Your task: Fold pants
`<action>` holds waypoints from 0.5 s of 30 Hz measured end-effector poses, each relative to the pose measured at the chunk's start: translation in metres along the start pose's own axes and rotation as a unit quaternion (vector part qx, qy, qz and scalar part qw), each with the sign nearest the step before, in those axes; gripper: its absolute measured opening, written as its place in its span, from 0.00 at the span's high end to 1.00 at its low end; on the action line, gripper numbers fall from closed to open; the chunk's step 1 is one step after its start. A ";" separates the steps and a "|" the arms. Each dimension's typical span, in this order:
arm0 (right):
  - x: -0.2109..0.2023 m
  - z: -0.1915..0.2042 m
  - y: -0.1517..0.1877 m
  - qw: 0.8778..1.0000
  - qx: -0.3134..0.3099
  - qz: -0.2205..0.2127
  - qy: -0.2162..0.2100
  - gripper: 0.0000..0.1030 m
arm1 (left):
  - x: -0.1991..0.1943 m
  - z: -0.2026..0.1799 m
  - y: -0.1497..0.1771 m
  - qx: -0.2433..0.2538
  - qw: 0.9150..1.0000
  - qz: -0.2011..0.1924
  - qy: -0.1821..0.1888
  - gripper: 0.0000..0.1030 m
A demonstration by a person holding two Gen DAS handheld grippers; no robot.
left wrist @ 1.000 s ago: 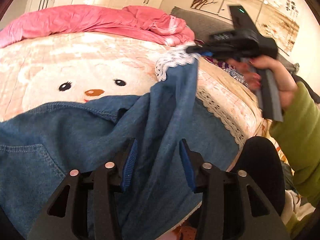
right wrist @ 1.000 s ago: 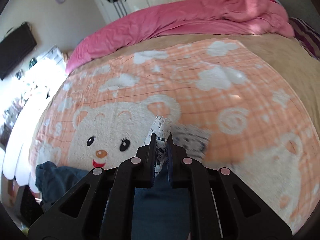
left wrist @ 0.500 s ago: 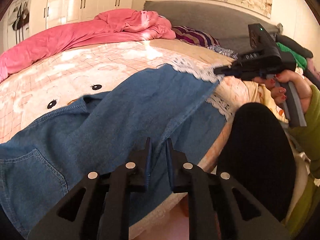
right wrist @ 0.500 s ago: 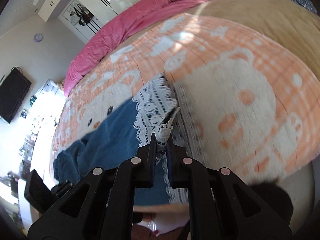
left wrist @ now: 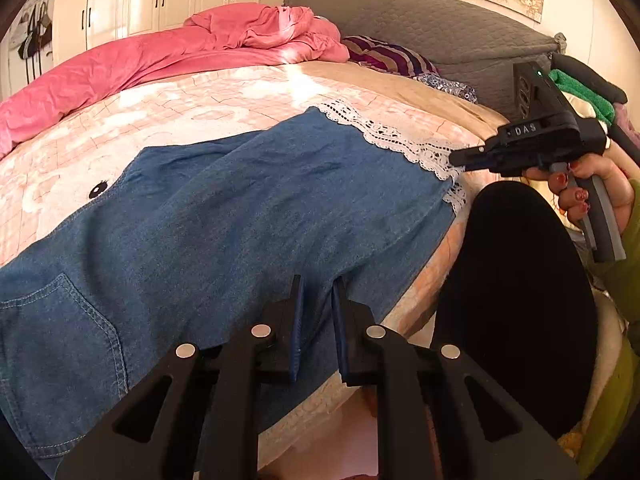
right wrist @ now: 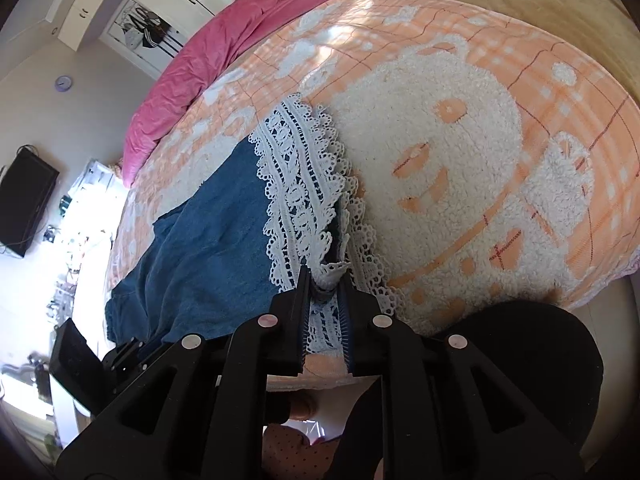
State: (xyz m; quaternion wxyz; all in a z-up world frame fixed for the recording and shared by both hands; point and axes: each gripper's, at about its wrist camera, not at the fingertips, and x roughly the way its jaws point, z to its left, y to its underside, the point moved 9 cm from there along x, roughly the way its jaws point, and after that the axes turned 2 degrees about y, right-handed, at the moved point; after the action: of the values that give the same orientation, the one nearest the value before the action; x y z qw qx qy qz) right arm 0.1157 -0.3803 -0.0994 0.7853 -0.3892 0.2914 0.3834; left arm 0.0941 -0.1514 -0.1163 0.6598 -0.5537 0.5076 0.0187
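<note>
across the near edge of the bed (left wrist: 224,92), the denim pants (left wrist: 248,208) lie spread flat on the peach bear-print blanket (right wrist: 460,152), their white lace hem (right wrist: 304,184) toward the right end. the left gripper (left wrist: 316,312) sits at the near edge with its fingers close together, denim pinched between the blue pads. the right gripper (right wrist: 325,280) is clamped on a bunched corner of the lace hem at the blanket's near edge; in the left wrist view it shows at the hem's corner (left wrist: 460,158). a pink duvet (left wrist: 160,56) is heaped along the far side of the bed.
</note>
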 end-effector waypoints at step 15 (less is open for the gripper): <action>-0.008 -0.010 0.017 0.999 -0.004 0.012 0.030 0.87 | -0.010 0.004 0.005 0.005 1.000 0.004 -0.010 0.89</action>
State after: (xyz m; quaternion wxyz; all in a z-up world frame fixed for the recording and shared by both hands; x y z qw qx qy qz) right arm 0.0957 -0.3846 -0.1052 0.7701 -0.4000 0.3181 0.3819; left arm 0.0888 -0.1413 -0.1130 0.6676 -0.5485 0.5029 0.0242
